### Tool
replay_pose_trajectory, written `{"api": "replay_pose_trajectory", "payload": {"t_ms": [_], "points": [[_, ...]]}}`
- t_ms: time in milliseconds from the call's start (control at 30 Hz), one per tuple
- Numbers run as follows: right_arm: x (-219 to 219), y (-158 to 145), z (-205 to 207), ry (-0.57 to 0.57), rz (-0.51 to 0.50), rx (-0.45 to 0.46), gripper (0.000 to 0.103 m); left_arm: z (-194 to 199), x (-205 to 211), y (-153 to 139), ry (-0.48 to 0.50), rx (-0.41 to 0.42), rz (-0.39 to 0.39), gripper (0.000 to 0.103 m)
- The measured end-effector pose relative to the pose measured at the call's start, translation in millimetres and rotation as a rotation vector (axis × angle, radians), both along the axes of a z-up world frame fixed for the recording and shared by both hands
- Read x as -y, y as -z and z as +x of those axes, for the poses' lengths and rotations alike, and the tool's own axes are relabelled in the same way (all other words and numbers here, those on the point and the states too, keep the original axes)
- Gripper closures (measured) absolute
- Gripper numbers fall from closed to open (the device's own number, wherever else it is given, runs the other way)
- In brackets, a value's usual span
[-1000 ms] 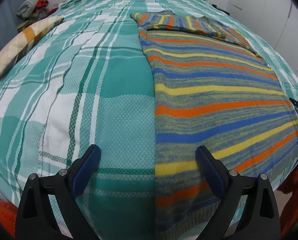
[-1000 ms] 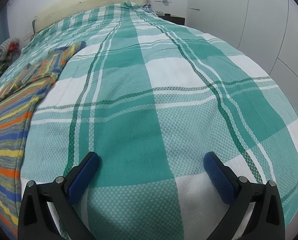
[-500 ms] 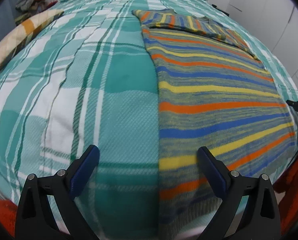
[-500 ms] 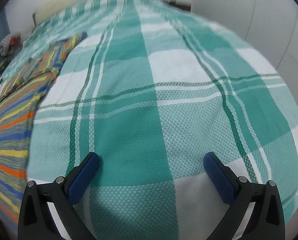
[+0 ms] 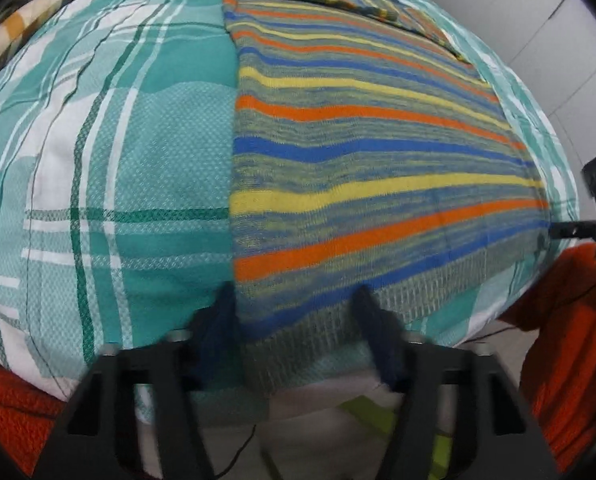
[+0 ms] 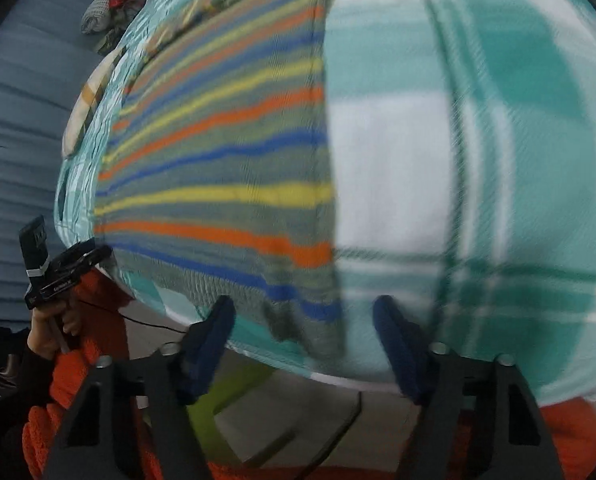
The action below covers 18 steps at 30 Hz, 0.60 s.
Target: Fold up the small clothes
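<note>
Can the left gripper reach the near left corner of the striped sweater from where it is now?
Probably yes: the left gripper is closing around that hem corner of the striped sweater, and nothing blocks it.

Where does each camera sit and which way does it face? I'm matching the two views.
Left wrist: on the left tongs, looking down the striped sweater's hem corner; orange sleeve at right.
Right wrist: on the right tongs, over the hem's other corner; hand at left.
Shared: sweater, plaid bedspread; each shows the other tongs; both closing.
</note>
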State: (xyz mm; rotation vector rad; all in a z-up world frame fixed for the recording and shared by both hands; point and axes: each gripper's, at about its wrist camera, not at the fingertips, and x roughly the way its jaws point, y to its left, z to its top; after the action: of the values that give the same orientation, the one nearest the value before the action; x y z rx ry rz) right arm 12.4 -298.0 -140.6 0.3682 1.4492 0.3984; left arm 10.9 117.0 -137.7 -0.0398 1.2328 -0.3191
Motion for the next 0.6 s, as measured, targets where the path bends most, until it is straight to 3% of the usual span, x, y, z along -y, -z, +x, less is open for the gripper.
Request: {"api": "replay_pose_trajectory", "payload": {"t_ms": [33,67,100,200,333,467,600], "points": [[-3.3,3.7,-0.1,-0.002,0.013,-0.007,0.054,0.4,-2.6,0.6,-0.007,-0.013,-0.012,0.1],[-7.4,5.7,-0.3,-0.019,0.016,-0.009,0.09,1.2,-7.0,2.3,-0.021,-0.044,-0.057,0.099],[-10.2,4.3,-0.1,-0.03,0.016,-0.001,0.095,1.1,-12.1,1.9,-0.042,-0.053,-0.088,0.099],[-5.4,-13.4,-4.9,0.001,0.064,0.053,0.096,-2.0,-28.3,-6.2,-0.103,-0.066,-0.211,0.1],[18.2,-53.2,5.1,0.112,0.209,0.166,0.096,6.1,-50.9,-31.6,-0.197,-0.037,-0.447,0.1],[31.3,-82.0,36.9,0.184,0.276,0.287,0.096,52.5,-58.4,-64.5,-0.253,0.067,-0.55,0.1],[38.4,-100.7,100.1,0.281,0.303,0.395,0.096,127.1,-64.0,-87.9,-0.294,0.153,-0.577,0.1]]}}
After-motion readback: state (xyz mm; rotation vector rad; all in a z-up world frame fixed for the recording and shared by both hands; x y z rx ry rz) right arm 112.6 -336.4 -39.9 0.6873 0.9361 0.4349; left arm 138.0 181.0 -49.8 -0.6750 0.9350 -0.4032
